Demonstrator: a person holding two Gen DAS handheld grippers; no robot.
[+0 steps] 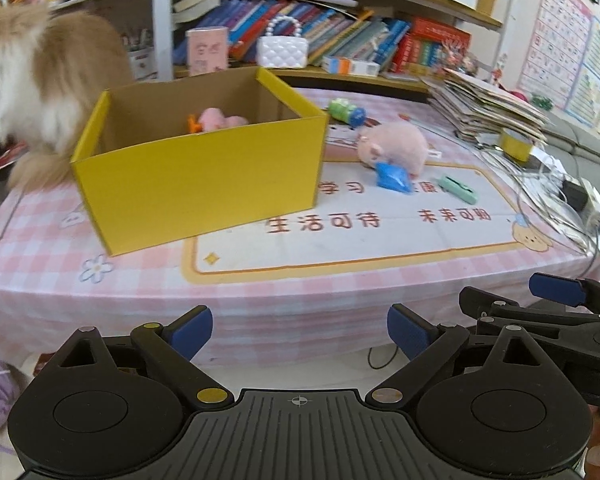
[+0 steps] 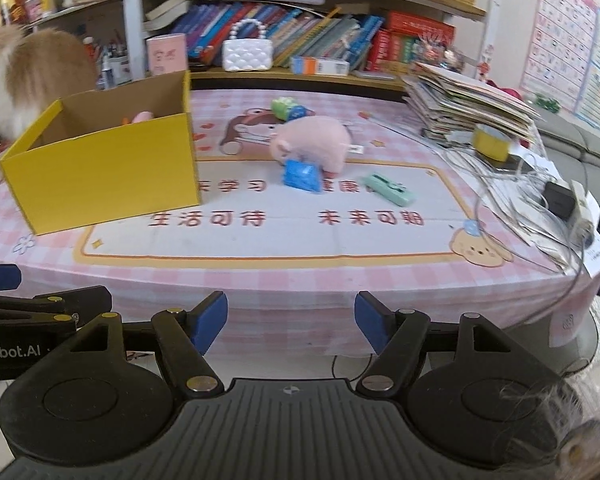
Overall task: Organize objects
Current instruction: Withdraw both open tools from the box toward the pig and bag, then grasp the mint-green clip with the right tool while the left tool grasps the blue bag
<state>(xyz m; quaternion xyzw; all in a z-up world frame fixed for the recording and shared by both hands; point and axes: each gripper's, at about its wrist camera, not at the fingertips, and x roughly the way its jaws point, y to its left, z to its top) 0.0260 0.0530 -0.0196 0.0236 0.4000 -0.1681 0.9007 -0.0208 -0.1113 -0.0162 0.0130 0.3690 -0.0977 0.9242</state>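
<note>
A yellow cardboard box (image 1: 196, 184) stands open on the pink checked tablecloth (image 1: 340, 288); it also shows in the right wrist view (image 2: 100, 176). A pink toy (image 1: 220, 119) lies inside it. To its right lie a pink plush pig (image 1: 396, 148), a blue packet (image 1: 394, 178), a mint green stapler-like item (image 1: 458, 190) and a green-blue toy (image 1: 346, 111). The right wrist view shows the pig (image 2: 312, 140), packet (image 2: 300, 176) and mint item (image 2: 388, 189). My left gripper (image 1: 300, 334) and right gripper (image 2: 291, 326) are open and empty, off the table's near edge.
A fluffy cat (image 1: 40, 80) stands behind the box at the left. A stack of papers (image 1: 488, 108), a yellow tape roll (image 1: 516, 146) and tangled cables with a charger (image 1: 572, 196) crowd the right side. Bookshelves (image 1: 320, 36) and a white handbag (image 1: 282, 50) stand behind.
</note>
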